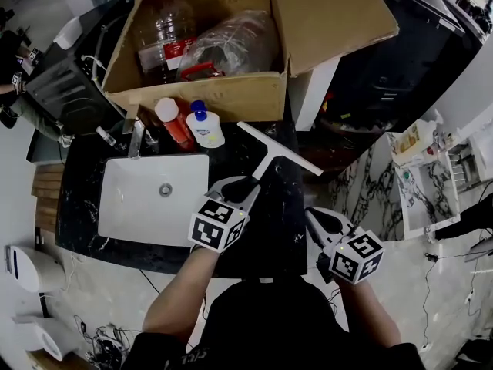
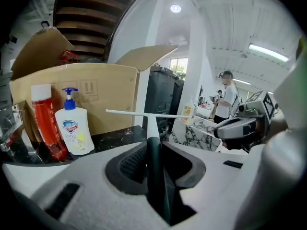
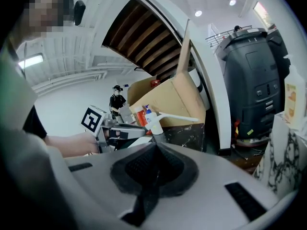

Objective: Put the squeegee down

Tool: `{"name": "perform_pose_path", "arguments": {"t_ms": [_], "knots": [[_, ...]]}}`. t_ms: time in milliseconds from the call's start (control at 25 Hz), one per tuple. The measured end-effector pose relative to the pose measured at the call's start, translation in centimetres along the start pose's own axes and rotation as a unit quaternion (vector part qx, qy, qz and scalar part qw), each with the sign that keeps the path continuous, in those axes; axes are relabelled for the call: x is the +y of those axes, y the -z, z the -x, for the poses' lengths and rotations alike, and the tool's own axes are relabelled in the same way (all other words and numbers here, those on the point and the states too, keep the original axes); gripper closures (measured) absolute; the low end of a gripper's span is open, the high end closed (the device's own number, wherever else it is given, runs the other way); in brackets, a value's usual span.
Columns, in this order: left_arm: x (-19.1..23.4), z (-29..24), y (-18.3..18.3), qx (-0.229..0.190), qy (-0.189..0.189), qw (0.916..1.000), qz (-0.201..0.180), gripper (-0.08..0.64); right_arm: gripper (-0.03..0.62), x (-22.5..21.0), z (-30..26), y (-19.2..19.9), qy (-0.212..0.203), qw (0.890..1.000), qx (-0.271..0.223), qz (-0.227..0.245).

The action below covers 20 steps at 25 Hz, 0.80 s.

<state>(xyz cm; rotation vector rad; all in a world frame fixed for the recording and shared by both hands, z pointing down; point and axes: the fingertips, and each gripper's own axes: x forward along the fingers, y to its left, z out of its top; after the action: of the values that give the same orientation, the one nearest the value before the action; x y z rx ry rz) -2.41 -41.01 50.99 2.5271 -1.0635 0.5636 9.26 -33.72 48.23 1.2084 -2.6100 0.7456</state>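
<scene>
Over a black, white-veined stone surface [image 1: 266, 233], just right of a white rectangular sink [image 1: 127, 206], the left tool [image 2: 156, 150] is clamped on the dark, slim handle of the squeegee [image 2: 144, 114]. Its handle passes into a white neck and a long, thin white T-shaped blade, held in the air in front of a brown cardboard box [image 1: 200, 99]. Printed handling symbols show on the box's front wall, too small to read. Against that wall stand a clear red bottle [image 1: 176, 123] with a white cap and a white pump bottle [image 1: 205, 128] with a blue pump. The pump bottle's label bears a blue badge logo and a yellow patch, and its lettering cannot be read for sure. The right tool [image 3: 152, 183] sits to the right of the left one, its ribbed black pads pressed together with nothing between them. Each tool carries a cube of black-and-white square markers.
</scene>
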Motion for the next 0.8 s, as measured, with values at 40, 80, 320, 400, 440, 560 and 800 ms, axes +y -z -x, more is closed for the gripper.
{"name": "perform_pose_path", "arguments": {"t_ms": [40,80,320,400,440,560,800], "knots": [[0.1,-0.6,0.0,0.004,0.001,1.0,0.0,0.456,0.586,-0.5,-0.1,0.0,0.0,1.0,0.002,-0.002],[0.2,-1.3,0.0,0.009,0.002,1.0,-0.001,0.456,0.586,-0.9,-0.2,0.1,0.0,1.0,0.004,-0.005],[1.3,-4.1,0.8,0.043,-0.003,0.9989,-0.018,0.456,0.586,-2.8,-0.6,0.5,-0.004,1.0,0.017,-0.014],[1.8,-4.7,1.2,0.053,-0.005,0.9983,-0.025,0.456,0.586,-3.1,-0.8,0.6,-0.007,1.0,0.021,-0.015],[2.1,-5.0,1.4,0.058,-0.005,0.9979,-0.027,0.456,0.586,-3.2,-0.8,0.6,-0.008,1.0,0.023,-0.015],[3.1,-5.7,2.2,0.074,-0.006,0.9968,-0.03,0.456,0.586,-3.4,-0.9,0.5,-0.012,0.999,0.027,-0.014],[5.0,-6.7,3.9,0.102,0.006,0.9944,-0.027,0.456,0.586,-3.7,-1.0,0.6,-0.014,0.999,0.032,-0.013]]}}
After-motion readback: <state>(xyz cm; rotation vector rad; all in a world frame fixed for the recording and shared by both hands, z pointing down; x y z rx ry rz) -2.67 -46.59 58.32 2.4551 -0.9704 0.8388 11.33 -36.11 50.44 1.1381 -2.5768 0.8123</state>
